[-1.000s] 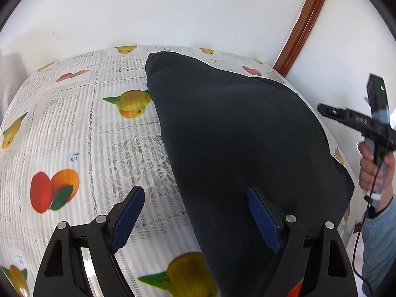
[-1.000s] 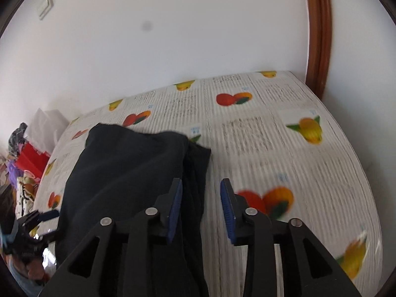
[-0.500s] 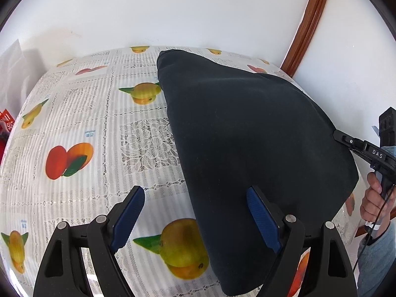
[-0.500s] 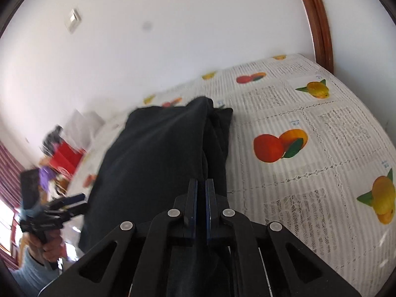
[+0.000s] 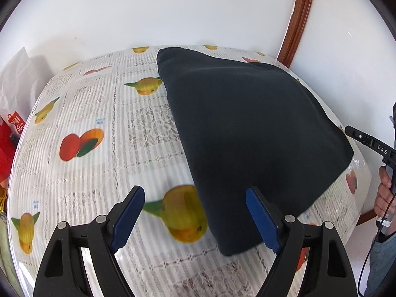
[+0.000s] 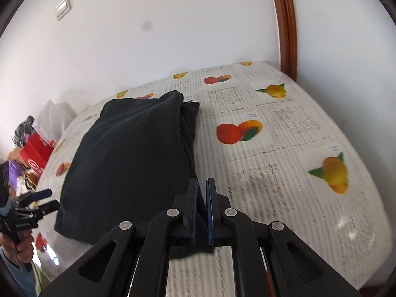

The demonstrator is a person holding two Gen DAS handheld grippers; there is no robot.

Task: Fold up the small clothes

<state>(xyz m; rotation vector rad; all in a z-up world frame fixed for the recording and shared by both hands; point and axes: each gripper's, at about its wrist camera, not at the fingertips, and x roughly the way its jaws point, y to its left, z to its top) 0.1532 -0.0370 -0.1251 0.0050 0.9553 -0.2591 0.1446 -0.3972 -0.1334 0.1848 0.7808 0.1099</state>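
Left fingers: left gripper (image 5: pixel 194 219) has its blue pads spread wide apart, nothing between them, hanging just over the near edge of the garment.
Right fingers: right gripper (image 6: pixel 201 201) is nearly closed, just a thin slit between the pads, and no cloth in there as far as I can see.
Garment: dark navy folded garment (image 5: pixel 247 133), lying flat on the bench, layered edges stacked along its right side in the right wrist view.
Bench: covered with a fruit-print tablecloth (image 5: pixel 99 128), lemons and peaches all over it.
Background: white wall, brown wooden door frame (image 6: pixel 284 24), red bag (image 6: pixel 37 148) and clutter off the left end.
Hands: both show up gripping the handles at the frame edges.
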